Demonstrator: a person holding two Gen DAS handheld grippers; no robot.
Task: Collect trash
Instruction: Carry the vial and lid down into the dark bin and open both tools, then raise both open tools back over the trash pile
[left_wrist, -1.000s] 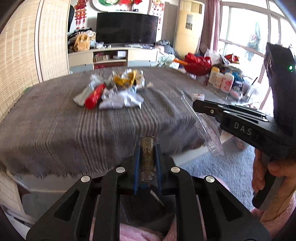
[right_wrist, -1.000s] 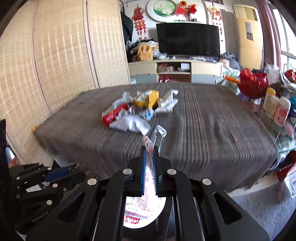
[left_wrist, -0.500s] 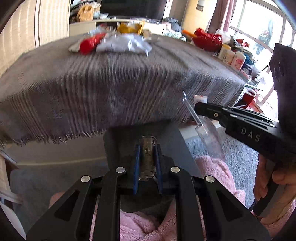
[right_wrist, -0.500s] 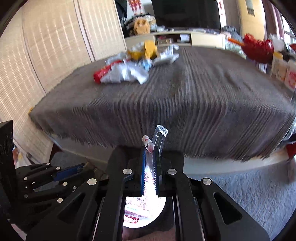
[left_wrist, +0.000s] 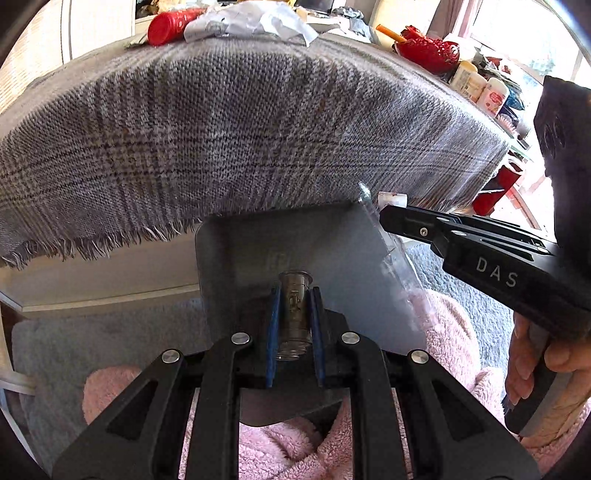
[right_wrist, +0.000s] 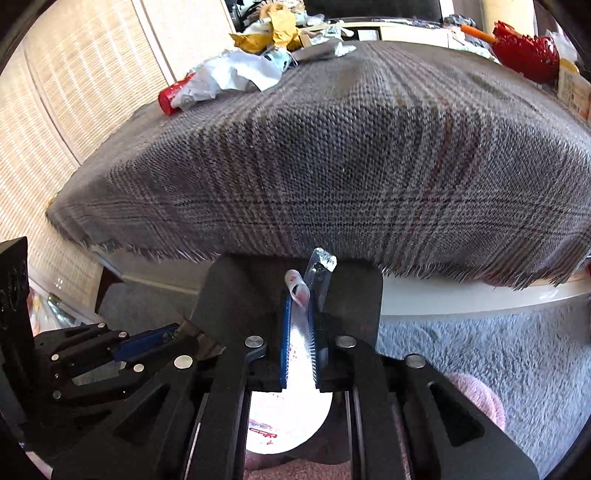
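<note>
Table under a grey plaid cloth (left_wrist: 258, 122) fills the far half of both views, fringe hanging over the near edge. Pale blue carpet (right_wrist: 480, 350) below it. Grey dustpan (left_wrist: 295, 240) sits low, just under the cloth fringe, tray tilted toward me. My left gripper (left_wrist: 294, 317) is clenched on the dustpan's handle stub (left_wrist: 294, 295), blue pads either side of it. My right gripper (right_wrist: 301, 328) is clamped on a clear plastic wrapper (right_wrist: 303, 332); the wrapper's crumpled tip pokes up past the fingers, right over the dustpan's tray, near its right edge. Remaining trash pile (right_wrist: 251, 66) is on the far-left part of the tabletop: red tube (left_wrist: 171, 24), white crumpled paper (left_wrist: 243, 20), yellow wrappers (right_wrist: 269, 35). Red basket (right_wrist: 524, 48) far right, well apart from the pile.
</note>
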